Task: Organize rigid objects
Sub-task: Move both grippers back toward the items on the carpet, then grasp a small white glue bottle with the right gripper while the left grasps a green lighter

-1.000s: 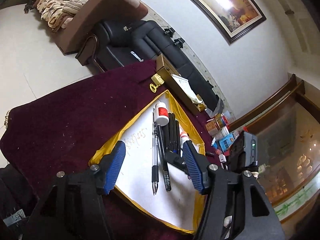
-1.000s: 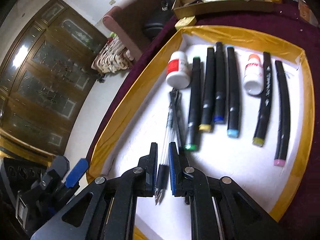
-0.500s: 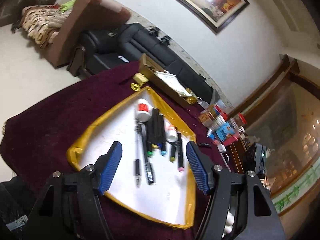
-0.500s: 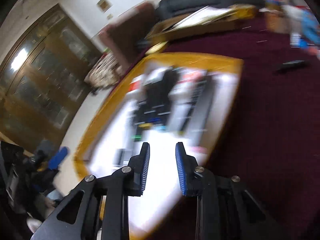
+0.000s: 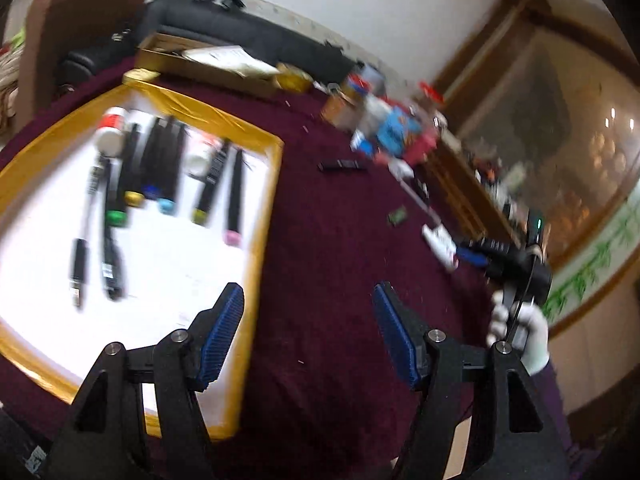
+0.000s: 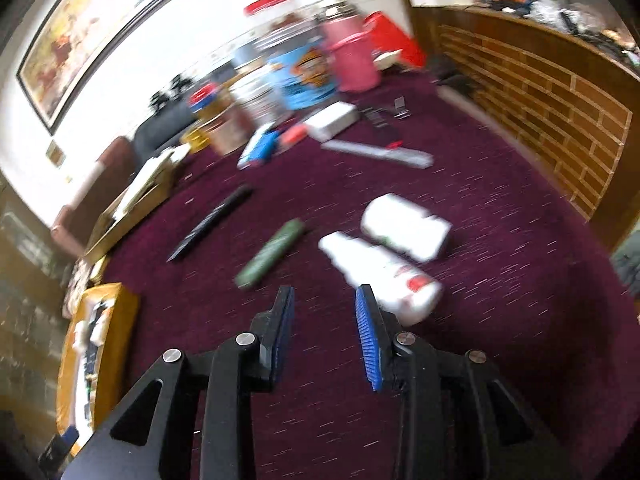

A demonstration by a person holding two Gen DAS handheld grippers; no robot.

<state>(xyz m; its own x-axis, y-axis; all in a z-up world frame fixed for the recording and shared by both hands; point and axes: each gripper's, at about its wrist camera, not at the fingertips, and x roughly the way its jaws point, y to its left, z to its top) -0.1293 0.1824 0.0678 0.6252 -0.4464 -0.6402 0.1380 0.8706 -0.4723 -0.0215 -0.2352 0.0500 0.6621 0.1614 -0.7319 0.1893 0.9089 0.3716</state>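
The markers (image 5: pixel 168 168) and pens (image 5: pixel 80 264) lay in rows on the gold-edged white tray (image 5: pixel 260 240). Two white bottles (image 6: pixel 384 272), a green tube (image 6: pixel 272 252) and a black marker (image 6: pixel 212 224) lay loose on the maroon cloth (image 6: pixel 500 300). Your right gripper (image 6: pixel 325 332) had left the pen it pinched over the tray; its jaws were opening, empty. Your left gripper (image 5: pixel 308 332) stood wide, empty.
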